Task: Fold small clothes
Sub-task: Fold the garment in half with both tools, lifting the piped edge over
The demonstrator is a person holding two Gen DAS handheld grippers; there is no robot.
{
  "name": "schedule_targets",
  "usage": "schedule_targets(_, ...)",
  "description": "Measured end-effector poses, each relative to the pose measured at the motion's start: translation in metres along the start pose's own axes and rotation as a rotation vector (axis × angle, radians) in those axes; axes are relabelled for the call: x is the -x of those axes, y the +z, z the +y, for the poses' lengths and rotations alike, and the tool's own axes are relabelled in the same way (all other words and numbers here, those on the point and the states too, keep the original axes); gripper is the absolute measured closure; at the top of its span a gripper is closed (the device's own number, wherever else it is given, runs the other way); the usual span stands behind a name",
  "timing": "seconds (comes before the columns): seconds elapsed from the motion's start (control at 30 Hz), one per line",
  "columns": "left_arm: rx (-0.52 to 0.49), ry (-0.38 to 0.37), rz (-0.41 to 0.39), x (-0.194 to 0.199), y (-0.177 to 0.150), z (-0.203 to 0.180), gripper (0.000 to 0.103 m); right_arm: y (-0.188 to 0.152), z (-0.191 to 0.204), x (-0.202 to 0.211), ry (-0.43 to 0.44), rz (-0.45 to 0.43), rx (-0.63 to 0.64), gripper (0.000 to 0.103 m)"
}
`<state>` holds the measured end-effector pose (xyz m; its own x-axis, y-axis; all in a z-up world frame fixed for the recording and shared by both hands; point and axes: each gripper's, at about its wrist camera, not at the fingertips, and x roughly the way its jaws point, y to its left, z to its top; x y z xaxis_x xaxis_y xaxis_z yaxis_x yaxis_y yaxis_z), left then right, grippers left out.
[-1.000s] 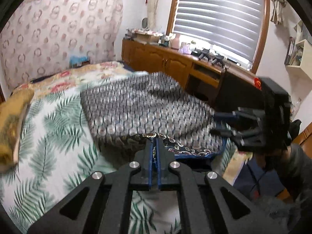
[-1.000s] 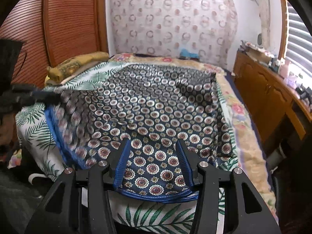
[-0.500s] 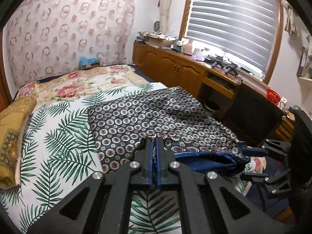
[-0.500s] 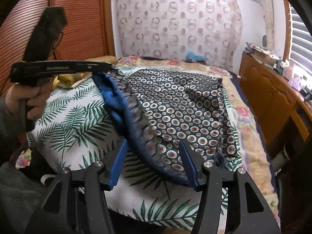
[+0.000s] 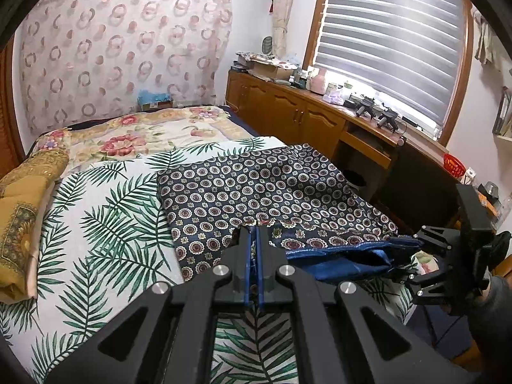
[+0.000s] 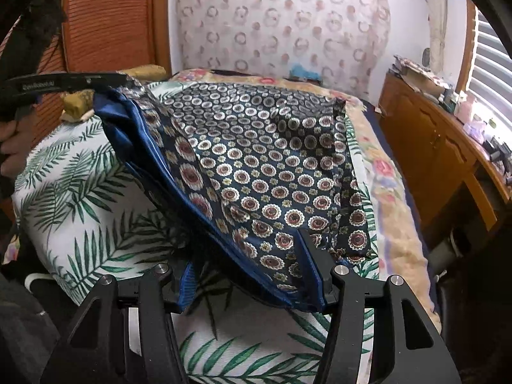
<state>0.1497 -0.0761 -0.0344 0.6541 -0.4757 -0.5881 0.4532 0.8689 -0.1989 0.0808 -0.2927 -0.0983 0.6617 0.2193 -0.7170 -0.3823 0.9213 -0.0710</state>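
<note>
A dark blue patterned garment (image 5: 256, 192) with round medallions and a plain blue waistband lies on the bed, its near edge lifted. My left gripper (image 5: 254, 240) is shut on that edge; it shows at the upper left of the right wrist view (image 6: 105, 80). My right gripper (image 6: 249, 275) is open, its fingers either side of the garment's (image 6: 256, 166) blue hem, which hangs over the right finger. It shows at the right in the left wrist view (image 5: 412, 246).
The bed has a white palm-leaf sheet (image 5: 105, 224) and a floral blanket (image 5: 134, 134) behind. A yellow folded cushion (image 5: 22, 211) lies at the left. A wooden cabinet (image 5: 304, 118) with clutter runs under the window at the right.
My left gripper has pulled the held edge up and toward the right gripper, so the garment now lies doubled over. The right gripper has stayed open around the hem.
</note>
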Motion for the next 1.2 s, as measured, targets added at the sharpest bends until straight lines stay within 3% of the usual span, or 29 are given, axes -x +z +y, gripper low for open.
schedule_targets(0.07, 0.004, 0.0, -0.003, 0.001, 0.0, 0.001, 0.103, -0.002, 0.0, -0.003, -0.008, 0.015, 0.013, 0.047)
schedule_targets(0.13, 0.008, 0.002, -0.008, 0.003, 0.0, 0.002, 0.103, -0.002, -0.001, -0.004, -0.019, 0.023, 0.026, 0.054)
schedule_targets(0.27, 0.014, 0.017, -0.02, 0.007, 0.005, 0.006, 0.103, 0.002, -0.004, 0.0, -0.025, -0.001, 0.049, 0.092)
schedule_targets(0.37, 0.011, 0.04, -0.027, 0.007, 0.01, 0.01, 0.103, 0.017, -0.004, 0.005, -0.04, -0.038, 0.097, 0.097)
schedule_targets(0.63, 0.045, 0.071, -0.04, -0.009, 0.029, 0.032, 0.103, 0.07, -0.022, -0.006, -0.046, -0.128, 0.075, 0.099)
schedule_targets(0.77, 0.044, 0.089, -0.005, -0.027, 0.029, 0.042, 0.103, 0.081, -0.035, -0.03, -0.023, -0.119, 0.014, 0.099)
schedule_targets(1.03, 0.068, 0.088, 0.055, -0.057, 0.035, 0.059, 0.102, 0.097, -0.045, -0.071, -0.008, -0.073, 0.011, 0.099)
schedule_targets(1.13, 0.067, 0.07, 0.075, -0.062, 0.037, 0.063, 0.096, 0.1, -0.048, -0.083, -0.001, -0.056, 0.001, 0.099)
schedule_targets(1.17, 0.064, 0.066, 0.079, -0.062, 0.038, 0.064, 0.089, 0.099, -0.048, -0.087, 0.004, -0.053, -0.001, 0.099)
schedule_targets(1.2, 0.057, 0.071, 0.08, -0.062, 0.039, 0.065, 0.075, 0.1, -0.049, -0.089, 0.007, -0.051, -0.004, 0.1)
